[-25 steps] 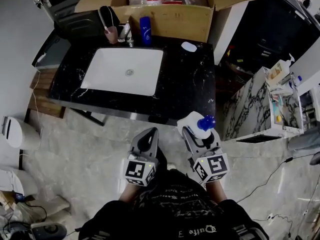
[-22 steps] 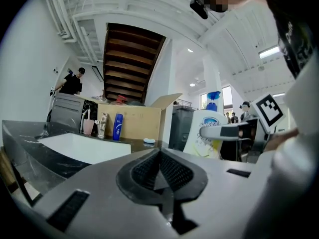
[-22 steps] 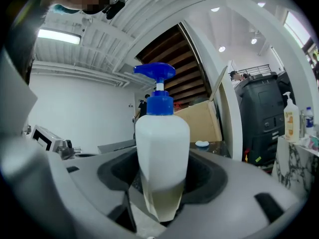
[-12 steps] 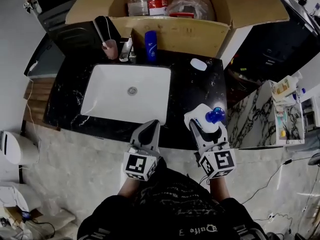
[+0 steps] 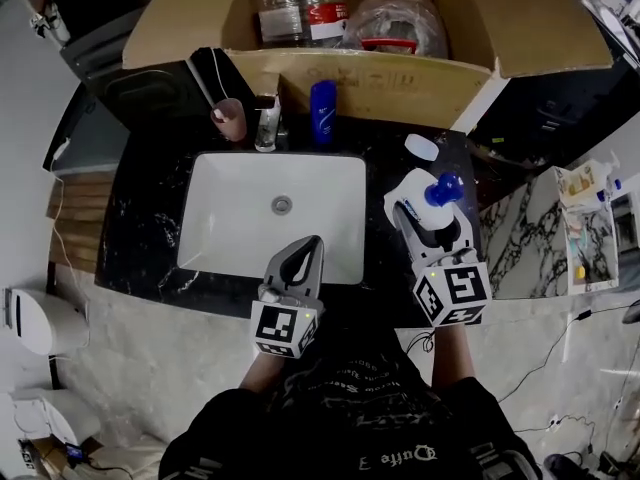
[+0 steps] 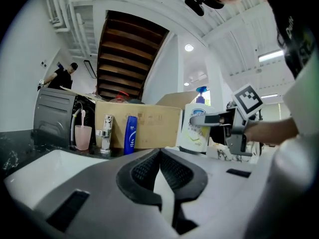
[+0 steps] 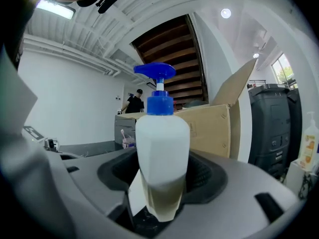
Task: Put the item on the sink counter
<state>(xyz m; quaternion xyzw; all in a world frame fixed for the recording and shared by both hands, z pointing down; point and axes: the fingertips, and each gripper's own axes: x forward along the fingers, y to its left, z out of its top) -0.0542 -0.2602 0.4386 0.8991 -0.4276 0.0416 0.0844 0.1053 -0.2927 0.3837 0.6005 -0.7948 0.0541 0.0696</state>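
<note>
A white pump bottle (image 5: 428, 206) with a blue pump head stands upright between my right gripper's (image 5: 426, 216) jaws, which are shut on its body. It hangs over the black marble sink counter (image 5: 390, 258), just right of the white basin (image 5: 240, 228). In the right gripper view the bottle (image 7: 162, 148) fills the middle, with yellowish liquid low inside and the pads pressing both its sides. My left gripper (image 5: 301, 260) is shut with nothing in it, over the basin's front edge. From the left gripper view (image 6: 159, 159) the bottle (image 6: 196, 129) shows to the right.
A large open cardboard box (image 5: 380, 78) stands behind the counter. Along the back edge are a pink cup with a toothbrush (image 5: 230, 121), a chrome tap (image 5: 267, 121), a blue bottle (image 5: 322, 113) and a small white object (image 5: 421, 148). A black bin (image 5: 150, 88) sits at the left.
Both grippers have moved forward from in front of the counter's edge to over it. The bottle came along in the right gripper, still held.
</note>
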